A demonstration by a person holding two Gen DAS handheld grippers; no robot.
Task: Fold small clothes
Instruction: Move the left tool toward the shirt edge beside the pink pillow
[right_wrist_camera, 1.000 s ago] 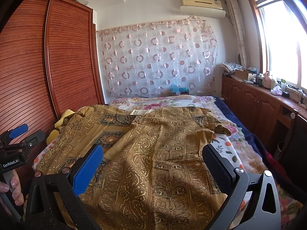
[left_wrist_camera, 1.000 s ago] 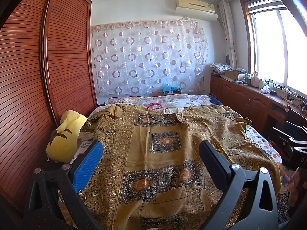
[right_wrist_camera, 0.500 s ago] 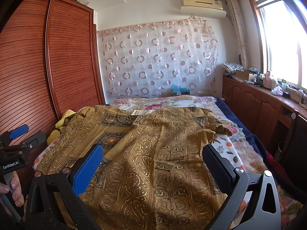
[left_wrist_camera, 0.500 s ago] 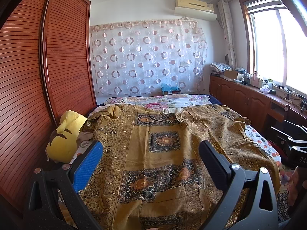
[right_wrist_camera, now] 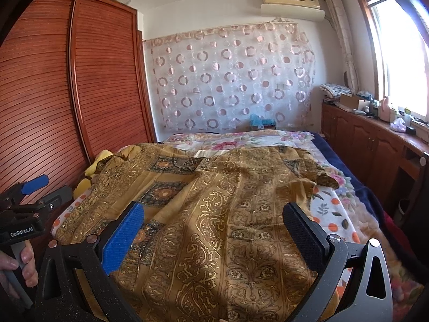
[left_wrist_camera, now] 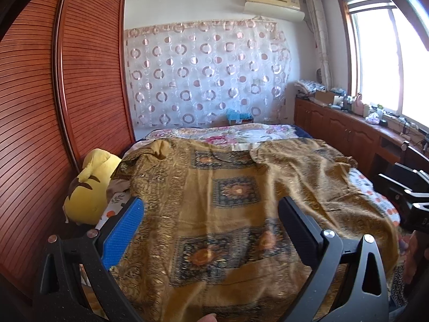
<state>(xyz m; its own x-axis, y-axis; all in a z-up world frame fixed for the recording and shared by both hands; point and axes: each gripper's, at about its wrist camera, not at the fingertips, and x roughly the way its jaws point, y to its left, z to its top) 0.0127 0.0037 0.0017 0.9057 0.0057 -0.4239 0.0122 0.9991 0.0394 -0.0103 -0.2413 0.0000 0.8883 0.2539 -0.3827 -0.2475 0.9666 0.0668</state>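
Both tools stand wide with nothing between their fingers: the left tool (left_wrist_camera: 210, 220) and the right tool (right_wrist_camera: 213, 218) hover over the near end of the mustard patterned garment (left_wrist_camera: 228, 209), which lies spread on the bed (right_wrist_camera: 329, 212) ahead of them. To fold it well, each should pinch a near corner through one layer only, then lift evenly and carry it forward together.

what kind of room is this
Most likely a home bedroom: a bed with a floral sheet, a tall slatted wardrobe beside it, and a plush toy by the bed.
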